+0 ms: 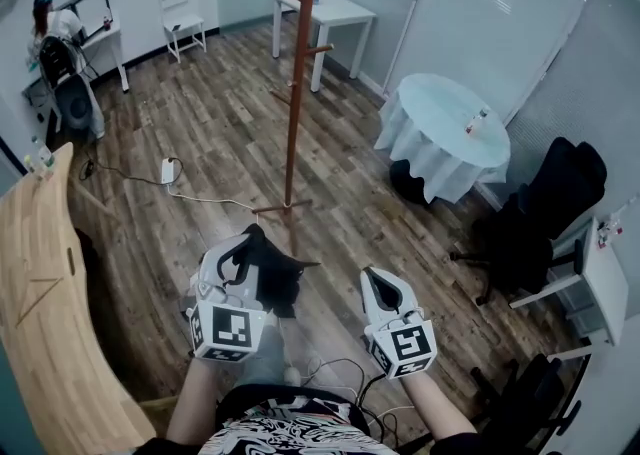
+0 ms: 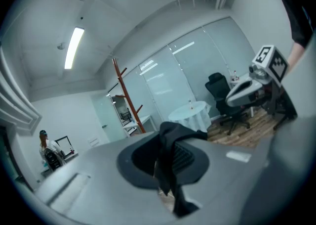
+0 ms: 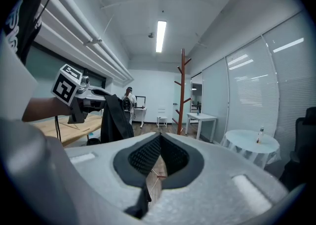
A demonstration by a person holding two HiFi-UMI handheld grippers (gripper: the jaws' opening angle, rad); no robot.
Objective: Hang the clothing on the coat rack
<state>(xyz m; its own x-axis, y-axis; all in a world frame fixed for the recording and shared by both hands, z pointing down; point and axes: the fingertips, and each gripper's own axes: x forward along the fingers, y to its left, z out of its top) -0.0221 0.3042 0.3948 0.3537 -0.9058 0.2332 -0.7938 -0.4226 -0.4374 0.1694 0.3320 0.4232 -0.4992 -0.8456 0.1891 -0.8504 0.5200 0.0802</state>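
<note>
Jaws of the left gripper (image 2: 165,172) are pressed together on a fold of the black clothing (image 2: 174,137). The left gripper view shows the fold bunched over the pads (image 2: 185,157) and trailing down between them. Only the head view shows the rest as a dark lump hanging under that gripper, low and near the person. The right gripper (image 3: 157,162) is closed on nothing, its ribbed pads meeting with wood floor (image 1: 340,203) behind them. Its own view alone gives the clothing side-on, draped straight down from the left gripper at the left. Farther off stands the red-brown coat rack (image 1: 296,93), upright, its feet on the floor just beyond the left gripper. A white power strip (image 1: 168,171) and its cable lie on the floor left of the feet. To the right are a round table (image 1: 440,143) under a pale cloth, with a small bottle (image 1: 476,123) on it, and a black office chair (image 1: 550,203). Far behind the rack stands a white table (image 1: 338,11). A curved wooden counter (image 1: 40,293) runs along the near left, and a person (image 1: 52,25) sits at a desk at the far left.
</note>
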